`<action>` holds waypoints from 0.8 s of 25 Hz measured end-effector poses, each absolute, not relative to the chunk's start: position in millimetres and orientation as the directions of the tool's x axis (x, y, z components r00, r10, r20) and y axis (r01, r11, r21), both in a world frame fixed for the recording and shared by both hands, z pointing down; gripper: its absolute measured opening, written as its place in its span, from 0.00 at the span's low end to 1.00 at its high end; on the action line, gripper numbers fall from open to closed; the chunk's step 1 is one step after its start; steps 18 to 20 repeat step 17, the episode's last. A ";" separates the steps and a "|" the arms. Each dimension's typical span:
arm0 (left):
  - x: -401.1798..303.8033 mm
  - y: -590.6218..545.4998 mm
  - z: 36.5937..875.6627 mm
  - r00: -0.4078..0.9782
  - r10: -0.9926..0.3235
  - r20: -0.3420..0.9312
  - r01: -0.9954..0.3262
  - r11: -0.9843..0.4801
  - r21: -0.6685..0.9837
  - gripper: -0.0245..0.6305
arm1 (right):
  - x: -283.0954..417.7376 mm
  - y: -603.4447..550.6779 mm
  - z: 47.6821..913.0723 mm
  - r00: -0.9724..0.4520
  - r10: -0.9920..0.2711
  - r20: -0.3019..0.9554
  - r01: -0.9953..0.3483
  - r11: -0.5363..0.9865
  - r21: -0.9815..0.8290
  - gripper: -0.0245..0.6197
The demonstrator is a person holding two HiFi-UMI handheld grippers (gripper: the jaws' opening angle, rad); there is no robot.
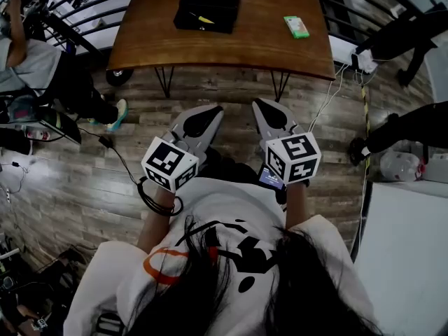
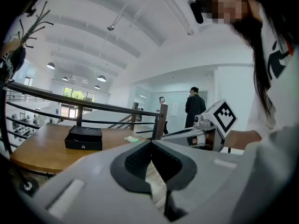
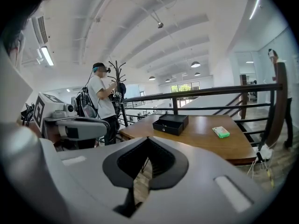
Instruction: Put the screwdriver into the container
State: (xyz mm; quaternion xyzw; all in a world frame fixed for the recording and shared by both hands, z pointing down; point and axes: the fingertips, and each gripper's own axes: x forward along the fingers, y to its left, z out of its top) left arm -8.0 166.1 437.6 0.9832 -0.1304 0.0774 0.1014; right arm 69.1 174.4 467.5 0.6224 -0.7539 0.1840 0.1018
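A black open container (image 1: pixel 208 8) sits on the far side of a brown wooden table (image 1: pixel 245 44). Something small and yellow (image 1: pixel 204 19) lies inside it; I cannot tell whether it is the screwdriver. Both grippers hover over the wood floor in front of the table, well short of it. My left gripper (image 1: pixel 214 109) is shut and holds nothing. My right gripper (image 1: pixel 260 103), beside it, is shut and also holds nothing. The left gripper view looks past shut jaws (image 2: pixel 151 142) at the container (image 2: pixel 84 138). The right gripper view looks past shut jaws (image 3: pixel 148 139) at the container (image 3: pixel 171 123).
A small green packet (image 1: pixel 296 26) lies on the table's right part. A dark railing (image 3: pixel 210 91) runs behind the table. A person (image 1: pixel 28 54) stands at far left. Cables (image 1: pixel 329 100) trail over the floor at right, near a white surface (image 1: pixel 409 250).
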 end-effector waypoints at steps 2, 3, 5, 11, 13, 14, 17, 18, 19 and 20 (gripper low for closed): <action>-6.4 167.0 438.0 0.955 -0.237 0.180 -0.269 -0.946 0.180 0.04 | 70.4 175.7 468.2 -0.204 -0.901 0.384 -0.976 0.156 -0.151 0.05; -5.5 167.7 438.0 0.955 -0.236 0.182 -0.268 -0.947 0.180 0.04 | 71.2 176.5 468.3 -0.204 -0.900 0.384 -0.976 0.156 -0.152 0.05; -3.5 169.7 436.8 0.954 -0.234 0.185 -0.267 -0.947 0.179 0.04 | 72.6 178.2 467.0 -0.206 -0.900 0.384 -0.976 0.158 -0.153 0.06; -2.3 169.9 435.1 0.956 -0.230 0.184 -0.262 -0.949 0.175 0.04 | 72.8 178.7 466.5 -0.205 -0.899 0.386 -0.976 0.157 -0.152 0.06; -1.9 166.9 436.5 0.955 -0.230 0.186 -0.262 -0.949 0.174 0.04 | 73.5 175.4 467.2 -0.205 -0.900 0.386 -0.976 0.158 -0.151 0.06; -1.7 165.4 437.1 0.955 -0.230 0.187 -0.263 -0.949 0.175 0.04 | 73.9 173.8 467.3 -0.205 -0.900 0.385 -0.976 0.158 -0.151 0.06; -1.0 161.5 438.2 0.955 -0.230 0.187 -0.263 -0.949 0.174 0.04 | 75.1 169.7 467.7 -0.204 -0.900 0.385 -0.976 0.159 -0.147 0.06; -1.0 161.5 438.2 0.955 -0.230 0.187 -0.263 -0.949 0.174 0.04 | 75.1 169.7 467.7 -0.204 -0.900 0.385 -0.976 0.159 -0.147 0.06; -1.0 161.5 438.2 0.955 -0.230 0.187 -0.263 -0.949 0.174 0.04 | 75.1 169.7 467.7 -0.204 -0.900 0.385 -0.976 0.159 -0.147 0.06; -1.0 161.5 438.2 0.955 -0.230 0.187 -0.263 -0.949 0.174 0.04 | 75.1 169.7 467.7 -0.204 -0.900 0.385 -0.976 0.159 -0.147 0.06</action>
